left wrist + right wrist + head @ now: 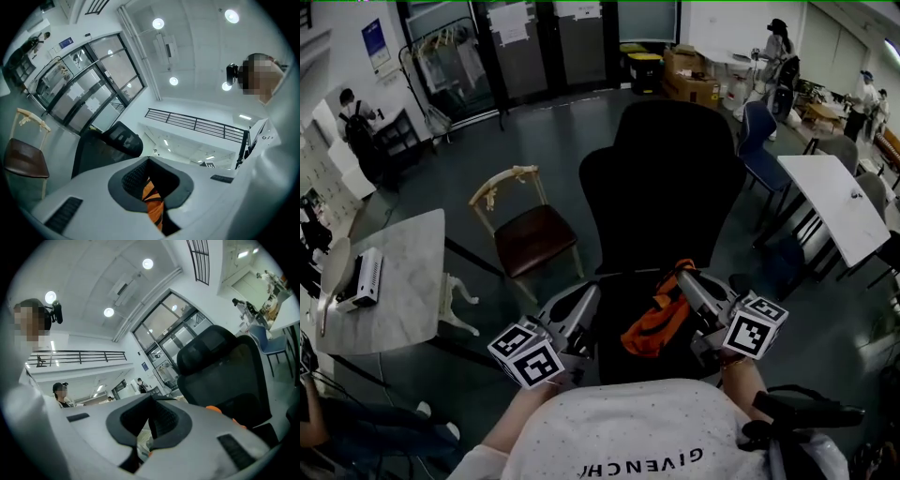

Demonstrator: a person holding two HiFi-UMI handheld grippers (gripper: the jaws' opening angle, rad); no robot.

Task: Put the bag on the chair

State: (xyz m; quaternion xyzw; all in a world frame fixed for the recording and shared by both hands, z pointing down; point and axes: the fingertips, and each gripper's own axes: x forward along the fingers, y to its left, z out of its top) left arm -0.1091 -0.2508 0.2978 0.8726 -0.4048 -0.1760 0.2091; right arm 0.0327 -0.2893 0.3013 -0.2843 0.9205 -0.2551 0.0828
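The orange bag point(659, 317) hangs between my two grippers, just above the seat of the black office chair point(666, 187). In the head view my left gripper point(587, 298) reaches in from the lower left and my right gripper point(686, 279) from the lower right, where an orange strap lies at its tip. In the left gripper view, the left gripper point(149, 161) is shut on orange bag fabric point(153, 202). My right gripper point(151, 398) is shut too, with a bit of fabric showing low between its jaws. The black chair back point(220, 366) stands close ahead.
A wooden chair with a brown seat point(530, 236) stands to the left of the office chair. A marble table point(408, 291) bearing a small device point(364, 277) is at far left. A white table point(836, 202) and a blue chair point(761, 150) stand to the right. People stand at the back.
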